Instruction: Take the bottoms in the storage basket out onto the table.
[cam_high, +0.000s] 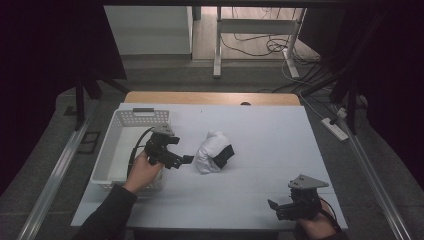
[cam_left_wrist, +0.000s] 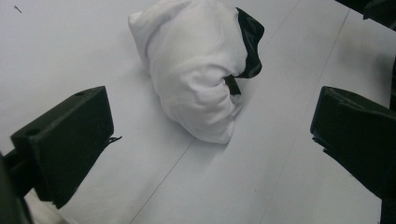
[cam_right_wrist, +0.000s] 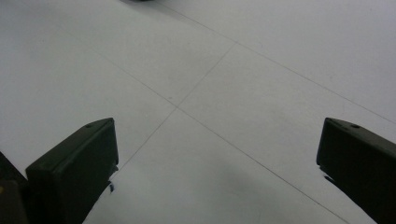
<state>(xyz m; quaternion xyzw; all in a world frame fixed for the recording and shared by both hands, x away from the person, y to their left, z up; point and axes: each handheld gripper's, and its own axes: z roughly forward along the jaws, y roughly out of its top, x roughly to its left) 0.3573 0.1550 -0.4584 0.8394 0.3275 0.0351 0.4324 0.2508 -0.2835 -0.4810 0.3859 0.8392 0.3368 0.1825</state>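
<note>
A rolled white cloth bundle (cam_high: 210, 151) with a black part (cam_high: 224, 155) at one end lies near the middle of the white table (cam_high: 260, 135). My left gripper (cam_high: 184, 160) hovers just left of it, open, jaws pointing at the bundle. Seen from the left gripper view, the bundle (cam_left_wrist: 191, 65) lies ahead between the spread jaws, apart from them, with the black part (cam_left_wrist: 251, 42) at its far right. My right gripper (cam_high: 274, 206) stands open at the table's near right corner, over bare tabletop (cam_right_wrist: 210, 93), with nothing between its jaws.
A white perforated plastic basket (cam_high: 116, 145) stands at the table's left side, beside my left hand. A wooden strip (cam_high: 210, 98) runs along the table's far edge. Dark curtains, table legs and cables stand on the floor beyond.
</note>
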